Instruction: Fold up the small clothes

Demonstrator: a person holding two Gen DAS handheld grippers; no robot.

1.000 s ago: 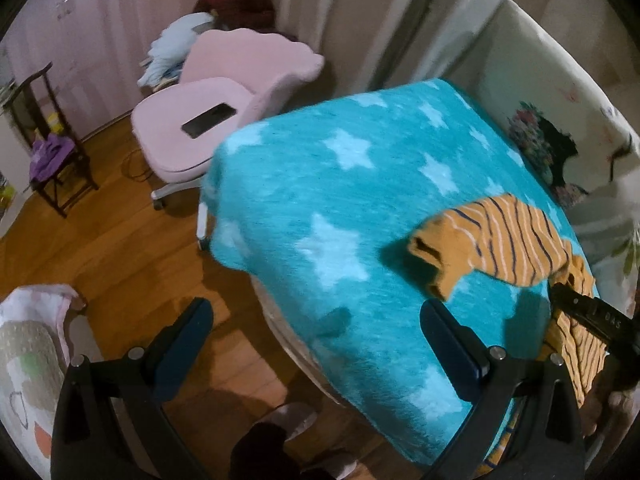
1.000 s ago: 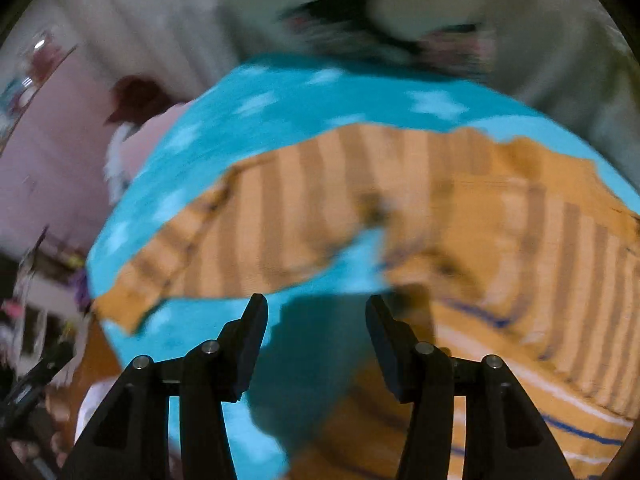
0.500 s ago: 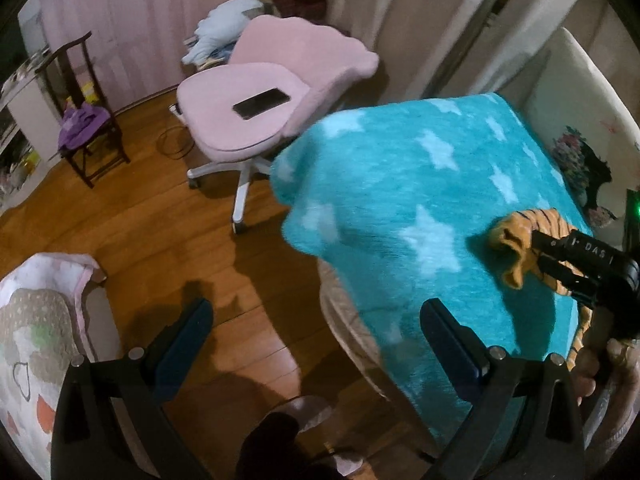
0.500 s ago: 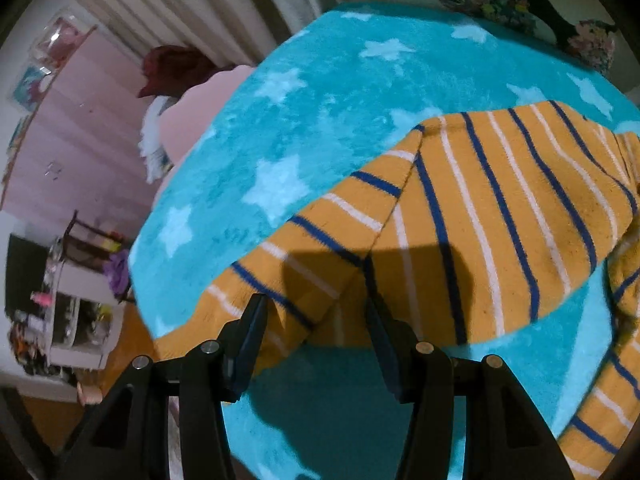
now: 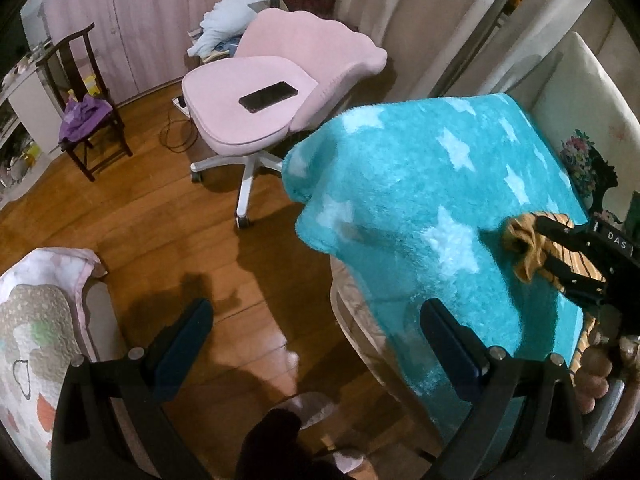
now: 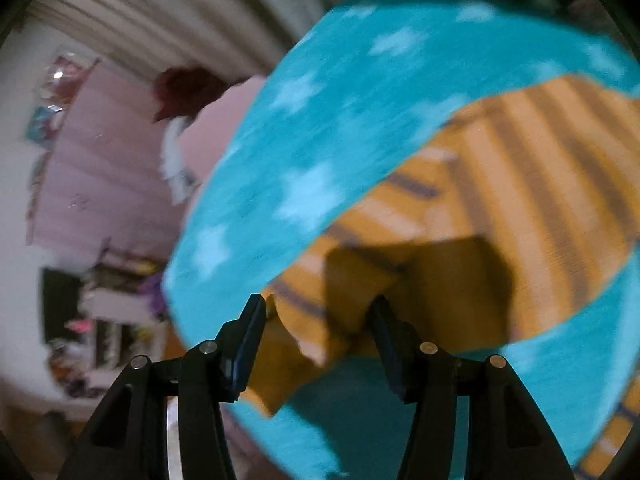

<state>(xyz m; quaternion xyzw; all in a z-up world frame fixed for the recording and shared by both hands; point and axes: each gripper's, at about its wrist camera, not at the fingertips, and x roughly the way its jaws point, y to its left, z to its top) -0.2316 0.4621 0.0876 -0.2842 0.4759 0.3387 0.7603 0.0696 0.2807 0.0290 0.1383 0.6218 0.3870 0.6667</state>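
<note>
Centrally, one teal star-patterned blanket [image 5: 420,200] covers a table, and one orange striped garment [image 6: 520,200] lies on it. Two grippers show. At the blanket's near edge the left gripper [image 5: 316,332] hangs over the wooden floor [image 5: 160,248], its fingers [image 5: 184,340] wide apart and holding nothing. Over the blanket, the right gripper [image 6: 318,320] has its jaws opening, with the garment's bunched sleeve end between them; the blurred view hides any contact. Beyond the blanket stands one pink chair [image 5: 248,112] bearing one phone [image 5: 268,97].
</note>
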